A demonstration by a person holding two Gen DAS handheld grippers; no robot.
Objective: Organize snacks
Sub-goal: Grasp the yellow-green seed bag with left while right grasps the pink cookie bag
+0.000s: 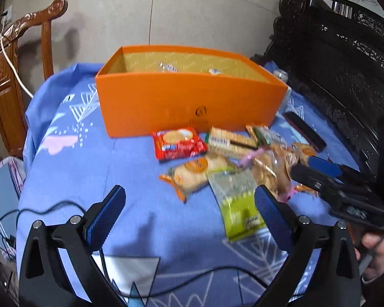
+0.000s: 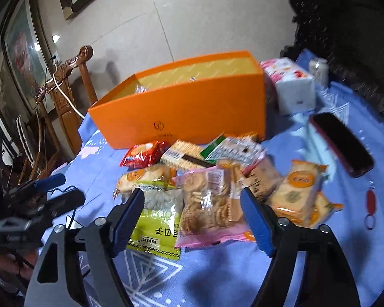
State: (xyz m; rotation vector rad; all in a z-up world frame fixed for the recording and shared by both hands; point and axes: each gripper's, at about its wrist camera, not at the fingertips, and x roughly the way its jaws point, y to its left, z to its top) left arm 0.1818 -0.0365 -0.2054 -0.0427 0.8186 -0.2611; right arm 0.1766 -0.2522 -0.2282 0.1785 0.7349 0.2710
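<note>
An open orange box (image 1: 189, 102) stands at the back of the blue cloth, with a few small wrapped items (image 1: 170, 67) inside. In front of it lies a heap of snack packets: a red one (image 1: 179, 143), a cracker pack (image 1: 230, 140), a green packet (image 2: 156, 220), a pink biscuit packet (image 2: 210, 204) and orange-trimmed ones (image 2: 297, 192). My left gripper (image 1: 189, 212) hangs open over bare cloth just short of the heap. My right gripper (image 2: 192, 212) is open, straddling the green and pink packets, and its pads do not visibly press on them.
A tissue pack (image 2: 289, 84) and a can (image 2: 318, 71) stand right of the box. A dark flat case (image 2: 343, 143) and a red key ring (image 2: 370, 207) lie on the right. A wooden chair (image 1: 20, 76) is at left, dark carved furniture (image 1: 345, 64) at right. A black cable (image 1: 64, 204) crosses the cloth.
</note>
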